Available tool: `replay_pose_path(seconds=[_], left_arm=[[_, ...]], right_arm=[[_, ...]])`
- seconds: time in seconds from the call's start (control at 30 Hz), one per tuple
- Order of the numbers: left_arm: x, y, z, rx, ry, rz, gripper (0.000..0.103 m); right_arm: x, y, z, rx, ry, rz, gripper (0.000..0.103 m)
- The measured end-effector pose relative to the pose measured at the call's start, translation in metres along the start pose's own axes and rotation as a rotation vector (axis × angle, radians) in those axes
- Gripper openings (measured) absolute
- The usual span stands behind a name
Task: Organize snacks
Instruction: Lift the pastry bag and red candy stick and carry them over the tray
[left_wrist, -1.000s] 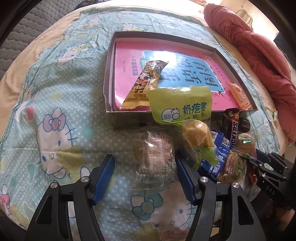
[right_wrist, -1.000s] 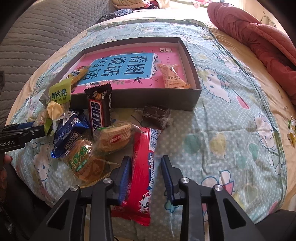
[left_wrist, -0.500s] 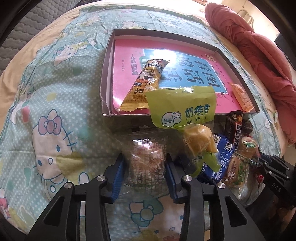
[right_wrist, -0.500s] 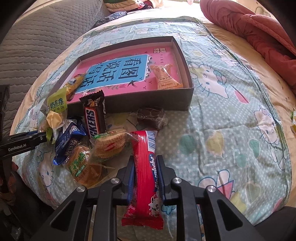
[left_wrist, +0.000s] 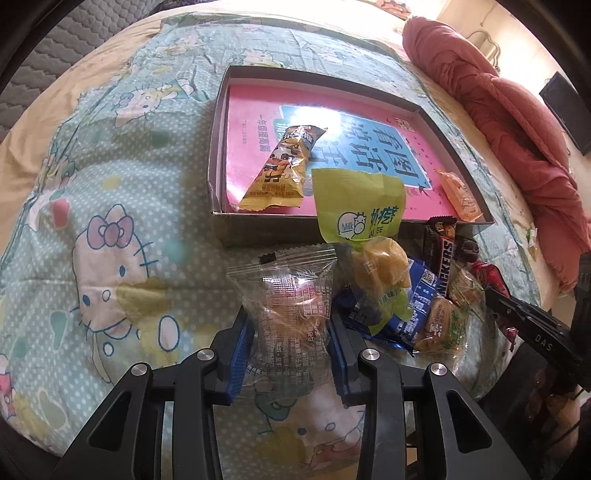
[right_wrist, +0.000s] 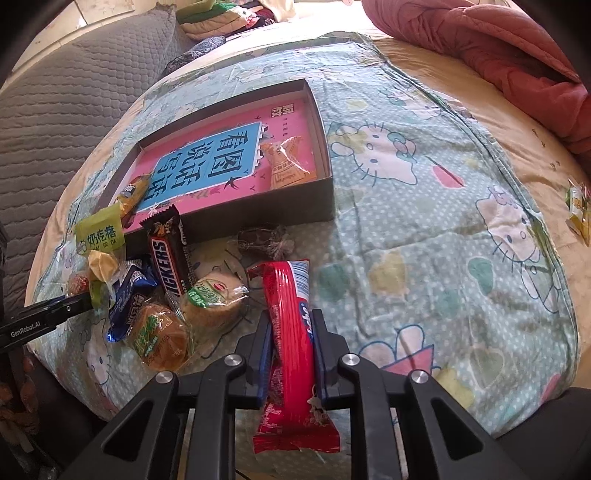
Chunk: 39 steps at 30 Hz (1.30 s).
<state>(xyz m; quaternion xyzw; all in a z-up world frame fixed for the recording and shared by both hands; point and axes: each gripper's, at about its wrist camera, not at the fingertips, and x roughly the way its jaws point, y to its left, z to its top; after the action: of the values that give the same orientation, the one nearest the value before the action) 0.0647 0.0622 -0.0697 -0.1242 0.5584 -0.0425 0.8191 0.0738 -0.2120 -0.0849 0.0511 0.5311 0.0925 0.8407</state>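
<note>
We hold clear snack bag (left_wrist: 295, 314) in left gripper (left_wrist: 291, 350), blue pads pressed on both its sides, bag raised over cartoon-print bedsheet (left_wrist: 110, 221). Our right gripper (right_wrist: 291, 347) clamps red snack packet (right_wrist: 291, 332), packet upright between pads. Shallow box (right_wrist: 325, 199) lies on bed ahead; yellow snack bar (left_wrist: 284, 166) and orange candy (right_wrist: 288, 166) inside it. Snickers bar (right_wrist: 168, 254) leans on box front wall. Green milk-candy bag (left_wrist: 354, 206), blue packet (left_wrist: 413, 306) and cakes piled just beside it.
</note>
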Motion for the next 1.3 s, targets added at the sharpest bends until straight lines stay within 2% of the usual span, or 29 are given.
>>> replay_pose_path(seconds=[0.23, 0.4, 0.57, 0.77, 1.1, 1.3], left_arm=[[-0.018, 0.005, -0.003, -0.046, -0.025, -0.03, 0.039], [-0.025, 0.012, -0.003, -0.074, -0.043, -0.018, 0.039], [-0.032, 0.02, -0.003, -0.103, -0.066, 0.0, 0.039], [-0.044, 0.017, -0.001, -0.083, -0.125, 0.06, 0.039], [-0.06, -0.002, 0.002, -0.005, -0.203, 0.089, 0.039], [-0.066, -0.012, 0.002, 0.013, -0.232, 0.073, 0.039]], right_arm=[[-0.009, -0.003, 0.003, 0.008, -0.04, 0.009, 0.019], [-0.015, -0.002, 0.006, 0.008, -0.066, 0.025, 0.019], [-0.02, 0.009, 0.007, -0.044, -0.094, 0.04, 0.019], [-0.028, 0.021, 0.009, -0.108, -0.145, 0.037, 0.019], [-0.038, 0.031, 0.013, -0.17, -0.207, 0.034, 0.019], [-0.042, 0.031, 0.016, -0.171, -0.228, 0.048, 0.019]])
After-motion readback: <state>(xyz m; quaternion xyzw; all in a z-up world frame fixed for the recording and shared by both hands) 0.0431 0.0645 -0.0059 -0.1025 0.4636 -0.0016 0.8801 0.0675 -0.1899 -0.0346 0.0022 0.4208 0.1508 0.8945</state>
